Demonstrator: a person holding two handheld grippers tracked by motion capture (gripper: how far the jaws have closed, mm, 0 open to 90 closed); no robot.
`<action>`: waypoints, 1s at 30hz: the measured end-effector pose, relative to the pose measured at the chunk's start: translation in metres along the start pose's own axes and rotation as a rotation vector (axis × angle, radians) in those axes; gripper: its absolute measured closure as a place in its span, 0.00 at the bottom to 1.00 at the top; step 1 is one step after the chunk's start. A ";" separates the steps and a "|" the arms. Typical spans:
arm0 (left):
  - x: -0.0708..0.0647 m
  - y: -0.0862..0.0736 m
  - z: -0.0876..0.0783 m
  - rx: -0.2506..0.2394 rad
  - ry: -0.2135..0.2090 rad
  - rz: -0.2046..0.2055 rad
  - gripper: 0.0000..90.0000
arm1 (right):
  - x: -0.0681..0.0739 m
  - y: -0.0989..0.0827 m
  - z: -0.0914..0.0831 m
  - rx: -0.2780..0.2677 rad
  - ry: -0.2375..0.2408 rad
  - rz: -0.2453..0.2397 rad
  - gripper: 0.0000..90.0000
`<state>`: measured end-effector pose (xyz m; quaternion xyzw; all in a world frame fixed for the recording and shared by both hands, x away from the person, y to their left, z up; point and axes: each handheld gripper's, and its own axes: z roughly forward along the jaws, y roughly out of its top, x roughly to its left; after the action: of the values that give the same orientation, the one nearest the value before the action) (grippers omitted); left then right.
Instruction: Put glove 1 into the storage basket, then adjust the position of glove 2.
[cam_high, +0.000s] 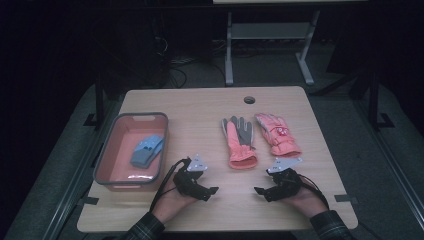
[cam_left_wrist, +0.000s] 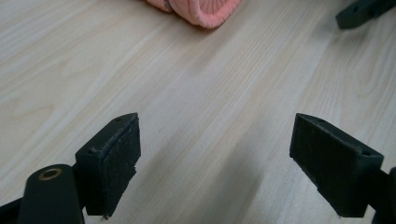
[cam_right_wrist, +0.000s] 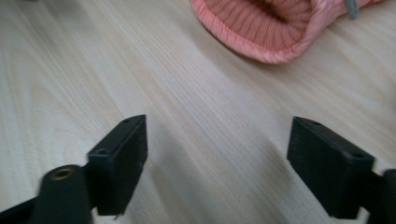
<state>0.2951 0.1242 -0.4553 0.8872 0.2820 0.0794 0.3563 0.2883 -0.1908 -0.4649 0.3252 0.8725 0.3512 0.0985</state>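
Both grippers' fingers apart, pink ribbed-cuff glove (cam_high: 240, 141) palm-up, grey palm

**Both grippers low, jaws apart**

The left gripper (cam_high: 212, 190) lies low in the person's left hand (cam_high: 176, 196), tips pointing inward toward the right one. The right gripper (cam_high: 259, 190) sits in the right hand (cam_high: 299, 192), tips pointing back at it. Each pair of jaws stands wide with nothing between. Plaid sleeves cover both forearms.

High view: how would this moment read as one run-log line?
left hand-held gripper open | right hand-held gripper open | pink gloves on table
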 end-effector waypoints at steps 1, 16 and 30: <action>0.000 -0.001 0.001 0.000 0.002 -0.003 0.16 | -0.001 0.001 -0.002 -0.003 -0.001 0.000 0.28; -0.002 -0.017 0.007 -0.006 -0.003 0.053 0.14 | -0.006 0.018 -0.020 -0.053 0.021 0.026 0.76; 0.000 -0.025 0.007 -0.053 -0.007 0.078 0.14 | -0.024 0.059 -0.011 -0.089 -0.029 0.058 1.00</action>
<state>0.2862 0.1345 -0.4772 0.8881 0.2436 0.0977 0.3775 0.3314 -0.1801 -0.4183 0.3508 0.8446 0.3876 0.1155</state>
